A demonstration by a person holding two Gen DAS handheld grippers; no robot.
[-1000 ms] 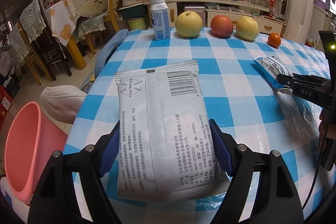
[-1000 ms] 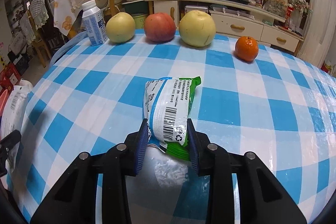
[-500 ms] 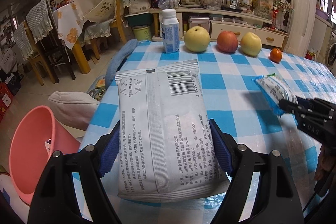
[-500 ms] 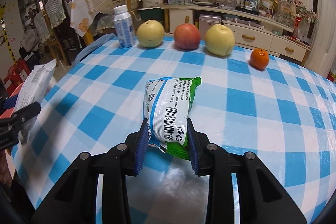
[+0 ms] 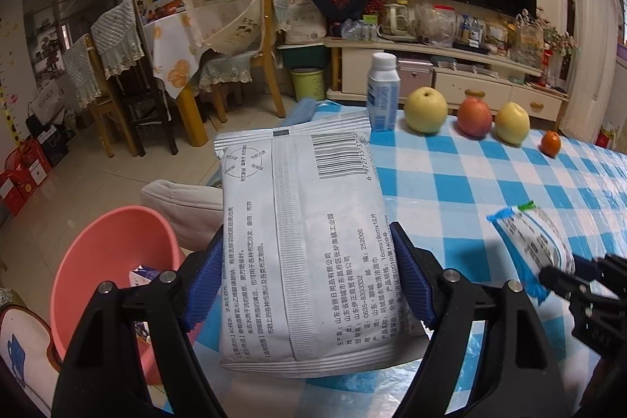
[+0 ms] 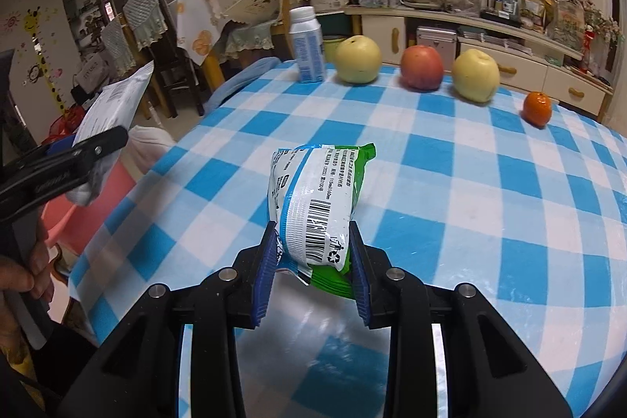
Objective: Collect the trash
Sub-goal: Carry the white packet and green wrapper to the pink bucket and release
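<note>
1. Pink bin (image 5: pixel 113 257): on the floor, down and to the left of the left claw (image 5: pixel 303 279), beside the table edge. Some packaging lies inside it.
2. Left claw: clamped on a white pack (image 5: pixel 301 234), blue pads pressed against both long sides. The pack stands off the table, barcode end away from the claw, printed back facing the camera. In the right wrist view the same claw sits at the far left edge, a hand (image 6: pixel 23 273) on its grip, the pack over the pink bin.
3. Milk bottle (image 5: pixel 382 93): upright at the far table edge, beyond the left claw and slightly to its right.
4. Fruit row: a yellow pear (image 5: pixel 426 109), a red apple (image 5: pixel 475 116), a second yellow pear (image 5: pixel 512 122) and a small orange (image 5: pixel 550 143), in line to the right of the bottle, all well ahead of both claws.
5. Table (image 6: pixel 450 163): blue and white check cloth, under both claws.
6. Right claw (image 6: pixel 311 261): clamped on a green and white wrapper (image 6: pixel 317 206), pads touching both sides near its barcode end. The wrapper sticks out ahead of the claw, clear of the cloth. In the left wrist view this claw enters from the lower right with the wrapper tip showing.
</note>
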